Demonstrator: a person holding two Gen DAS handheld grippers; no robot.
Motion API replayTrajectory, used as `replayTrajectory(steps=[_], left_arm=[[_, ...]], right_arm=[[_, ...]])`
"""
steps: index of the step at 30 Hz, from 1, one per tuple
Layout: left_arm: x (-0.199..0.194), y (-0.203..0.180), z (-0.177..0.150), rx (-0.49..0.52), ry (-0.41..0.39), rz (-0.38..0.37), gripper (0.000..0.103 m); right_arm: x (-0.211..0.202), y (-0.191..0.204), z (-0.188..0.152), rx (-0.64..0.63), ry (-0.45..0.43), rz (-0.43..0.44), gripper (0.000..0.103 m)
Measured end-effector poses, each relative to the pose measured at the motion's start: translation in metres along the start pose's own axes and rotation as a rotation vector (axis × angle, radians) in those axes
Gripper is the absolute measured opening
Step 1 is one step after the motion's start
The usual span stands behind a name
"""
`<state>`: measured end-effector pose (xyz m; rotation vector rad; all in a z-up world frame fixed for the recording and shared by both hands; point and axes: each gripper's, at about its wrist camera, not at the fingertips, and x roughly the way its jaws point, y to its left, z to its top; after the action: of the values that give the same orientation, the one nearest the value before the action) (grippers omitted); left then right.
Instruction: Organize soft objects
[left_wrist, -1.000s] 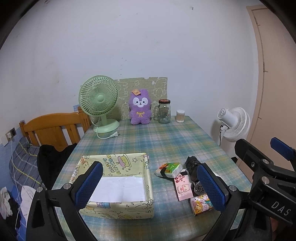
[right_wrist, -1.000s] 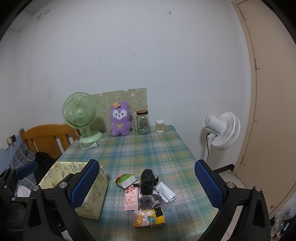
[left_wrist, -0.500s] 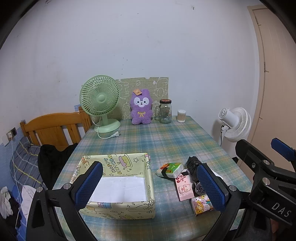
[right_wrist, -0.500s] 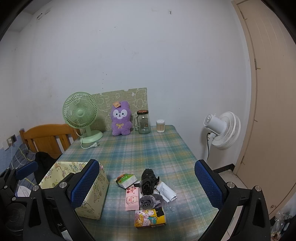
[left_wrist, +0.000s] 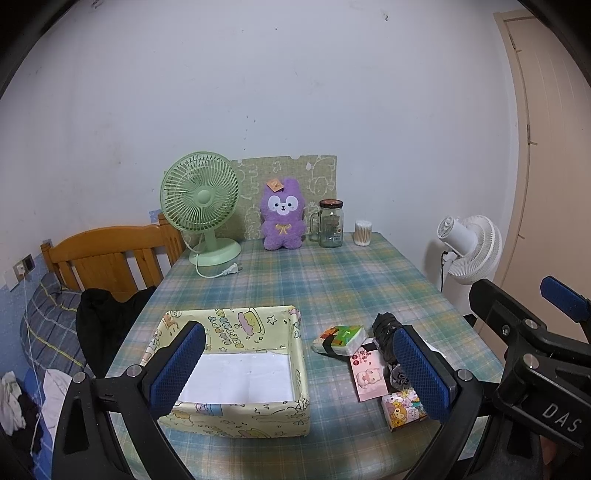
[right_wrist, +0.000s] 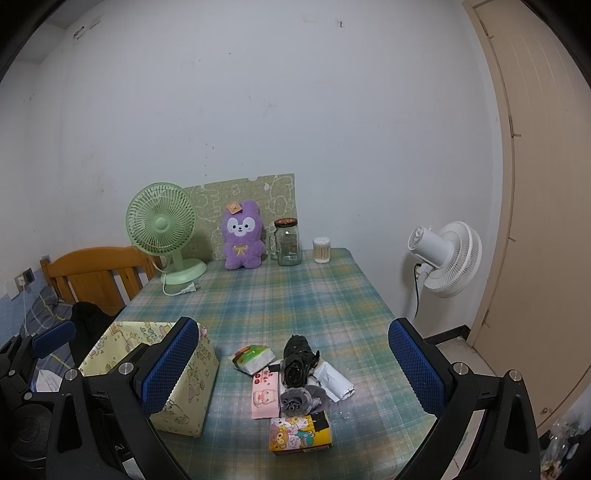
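Note:
A yellow cartoon-print box (left_wrist: 236, 365) (right_wrist: 173, 373) with a white floor stands open on the plaid table (left_wrist: 332, 280). To its right lies a cluster: a green tissue pack (left_wrist: 341, 338) (right_wrist: 255, 356), a pink packet (left_wrist: 367, 374) (right_wrist: 264, 395), a black bundle (left_wrist: 384, 332) (right_wrist: 297, 360), a grey rolled sock (right_wrist: 301, 398), a white pack (right_wrist: 334, 378) and a cartoon tissue pack (left_wrist: 400, 404) (right_wrist: 299, 432). My left gripper (left_wrist: 299, 369) hovers open above the box and cluster. My right gripper (right_wrist: 291, 373) hangs open over the cluster. A purple plush (left_wrist: 282, 218) sits at the back.
At the table's far edge stand a green desk fan (left_wrist: 201, 206), a glass jar (left_wrist: 330, 223) and a cotton-swab tub (left_wrist: 362, 232). A wooden chair (left_wrist: 110, 258) with dark clothing is at the left. A white floor fan (left_wrist: 469, 251) and a door (right_wrist: 546, 221) are right.
Both views have shifted very slightly; the objects sit a touch lower in the frames. Nothing on the table has moved, and both grippers stay open.

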<state>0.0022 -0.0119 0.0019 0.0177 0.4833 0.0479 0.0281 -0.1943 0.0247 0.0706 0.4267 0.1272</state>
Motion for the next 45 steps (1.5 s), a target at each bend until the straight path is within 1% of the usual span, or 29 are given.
replayTrajectory(steps=[19,22,27,36,38,39,40,45], left_arm=[[0.007,-0.004,-0.006,-0.011,0.010,-0.003,0.100],[0.012,-0.007,-0.007,-0.015,0.022,-0.015,0.099],[0.018,-0.011,-0.008,-0.009,0.032,-0.012,0.099],[0.017,-0.016,-0.008,-0.004,0.004,0.008,0.099],[0.019,-0.018,-0.010,-0.001,0.007,0.002,0.097],[0.021,-0.020,-0.012,-0.003,0.012,-0.007,0.095],[0.022,-0.021,-0.013,-0.004,0.016,-0.013,0.094],[0.031,-0.027,-0.020,-0.015,0.046,-0.051,0.091]], right_arm=[[0.007,-0.008,-0.003,0.007,0.004,0.000,0.103],[0.011,-0.011,-0.004,0.009,0.007,0.002,0.103],[0.017,-0.015,-0.006,0.012,0.020,0.001,0.103],[0.020,-0.016,-0.005,0.014,0.006,0.022,0.103],[0.021,-0.016,-0.006,0.012,0.008,0.020,0.103],[0.022,-0.017,-0.007,0.012,0.010,0.020,0.101],[0.022,-0.018,-0.008,0.015,0.013,0.018,0.100],[0.026,-0.025,-0.016,0.028,0.025,-0.011,0.099]])
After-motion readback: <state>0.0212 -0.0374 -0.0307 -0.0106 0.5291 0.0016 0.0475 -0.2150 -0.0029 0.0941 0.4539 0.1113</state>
